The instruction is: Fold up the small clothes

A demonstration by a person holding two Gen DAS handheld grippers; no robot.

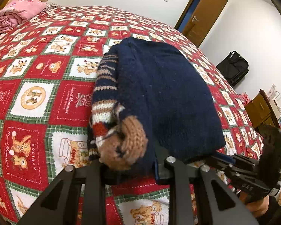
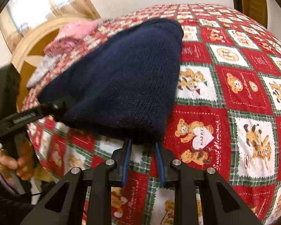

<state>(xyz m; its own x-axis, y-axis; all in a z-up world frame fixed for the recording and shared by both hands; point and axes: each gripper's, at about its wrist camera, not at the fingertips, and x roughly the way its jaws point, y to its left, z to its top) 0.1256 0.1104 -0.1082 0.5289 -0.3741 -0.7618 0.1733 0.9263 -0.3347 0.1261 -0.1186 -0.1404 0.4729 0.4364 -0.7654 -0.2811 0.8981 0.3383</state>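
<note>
Left gripper point(image 1: 133, 168), at 6 o'clock in its own view: its tips are buried in the near hem of the small navy knitted sweater point(image 1: 168, 97), at the corner where a striped sleeve with a brown cuff point(image 1: 125, 142) is tucked over. It seems clamped on the knit, though the tips are hidden.

Right gripper point(image 2: 142, 146), 6 o'clock in the right wrist view: the blue-lined fingers point(image 2: 127, 159) stand somewhat apart, their tips under the other hem corner; whether they pinch the wool I cannot tell.

Beyond, the sweater runs toward 12 o'clock, resting on the red, white and green teddy-bear patchwork bedspread point(image 1: 37, 97). It looks already narrowed into a long panel, sleeves in.

Judgement: side folds done; the hem-to-collar fold appears under way or about to start, then smoothing.

Far off, a pink quilt point(image 1: 18, 13) at 10 o'clock.
</note>
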